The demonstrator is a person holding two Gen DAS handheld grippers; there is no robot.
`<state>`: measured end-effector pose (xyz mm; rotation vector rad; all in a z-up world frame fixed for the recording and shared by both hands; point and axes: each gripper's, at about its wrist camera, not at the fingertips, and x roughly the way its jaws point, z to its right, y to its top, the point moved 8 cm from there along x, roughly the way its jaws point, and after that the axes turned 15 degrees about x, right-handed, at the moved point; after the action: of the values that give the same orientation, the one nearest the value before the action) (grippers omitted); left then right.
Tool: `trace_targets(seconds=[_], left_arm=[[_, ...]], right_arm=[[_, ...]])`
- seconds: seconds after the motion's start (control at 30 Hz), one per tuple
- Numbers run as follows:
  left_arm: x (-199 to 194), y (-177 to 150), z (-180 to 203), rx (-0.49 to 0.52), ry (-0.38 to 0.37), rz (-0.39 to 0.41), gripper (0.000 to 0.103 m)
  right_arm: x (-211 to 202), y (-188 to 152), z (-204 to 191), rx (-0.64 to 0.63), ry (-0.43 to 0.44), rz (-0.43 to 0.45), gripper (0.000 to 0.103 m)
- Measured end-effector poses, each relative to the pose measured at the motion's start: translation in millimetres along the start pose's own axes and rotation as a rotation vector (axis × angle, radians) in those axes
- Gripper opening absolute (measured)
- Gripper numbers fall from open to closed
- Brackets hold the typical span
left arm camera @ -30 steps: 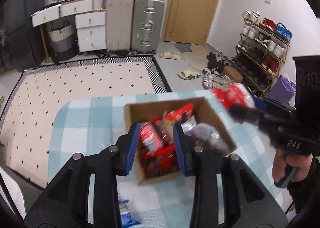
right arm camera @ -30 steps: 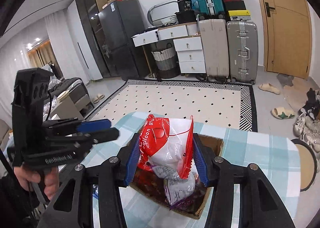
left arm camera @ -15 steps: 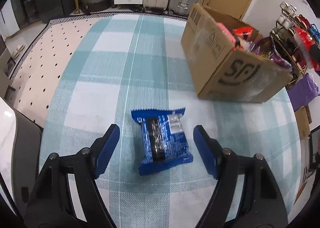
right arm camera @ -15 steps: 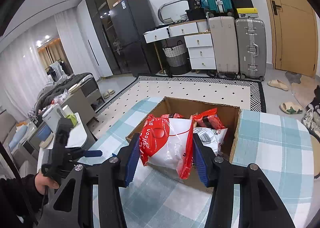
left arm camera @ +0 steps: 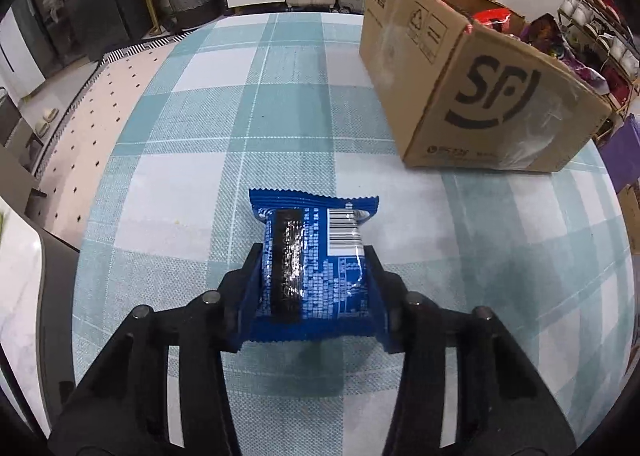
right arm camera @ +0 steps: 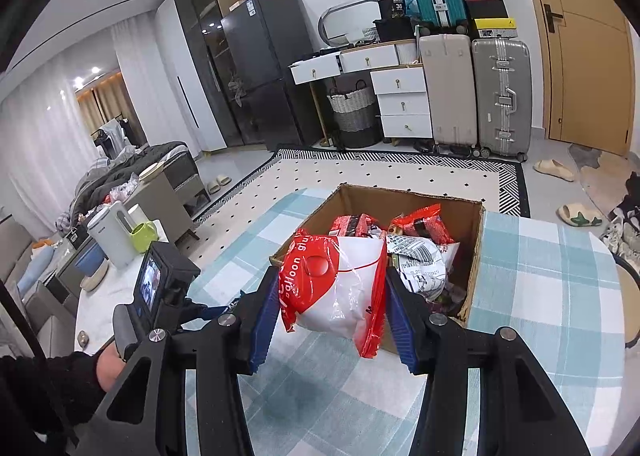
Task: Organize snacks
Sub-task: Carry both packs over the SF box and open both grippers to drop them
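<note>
Checked teal-and-white cloth covers the tabletop (left arm camera: 248, 103). On it lies a blue snack packet (left arm camera: 314, 256), flat between the fingers of the left gripper (left arm camera: 314, 276), whose jaws are closing with the pads pressed to the packet's sides. Ahead and to the right of that gripper stands the cardboard box (left arm camera: 480, 95), snacks showing over its rim. The right gripper (right arm camera: 332, 296) is clamped on a red-and-white bag (right arm camera: 336, 288), held up just before the box (right arm camera: 320, 215), the left gripper (right arm camera: 160, 288) low to its left.
</note>
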<state>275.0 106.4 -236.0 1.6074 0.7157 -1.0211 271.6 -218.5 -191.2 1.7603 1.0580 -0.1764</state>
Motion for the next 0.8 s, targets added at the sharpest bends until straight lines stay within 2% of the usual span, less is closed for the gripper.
trace_targets(seconds=[0.07, 0.17, 0.37, 0.5, 0.6, 0.7, 0.8], left_arm=[[-6, -1, 2, -0.002, -0.017, 0.004, 0.043], [-25, -4, 6, 0.018, 0.002, 0.026, 0.043], [-75, 14, 12, 0.045, 0.01, 0.121, 0.043], [-120, 45, 17, 0.088, 0.009, 0.197, 0.043], [-151, 74, 27, 0.108, -0.048, 0.265, 0.043], [-172, 106, 37, 0.109, -0.105, 0.294, 0.043], [-185, 135, 43, 0.121, -0.11, 0.311, 0.043]], right_arm=[[0, 0, 0, -0.002, -0.001, 0.001, 0.051], [-3, -3, 0, -0.003, -0.005, 0.0, 0.051], [-14, -4, -4, -0.005, 0.001, 0.009, 0.051], [-27, 11, -17, -0.029, 0.005, 0.024, 0.051], [-39, 31, -28, -0.036, 0.007, 0.047, 0.051], [-44, 54, -28, 0.012, 0.001, 0.056, 0.051], [-47, 80, -24, 0.049, -0.009, 0.071, 0.051]])
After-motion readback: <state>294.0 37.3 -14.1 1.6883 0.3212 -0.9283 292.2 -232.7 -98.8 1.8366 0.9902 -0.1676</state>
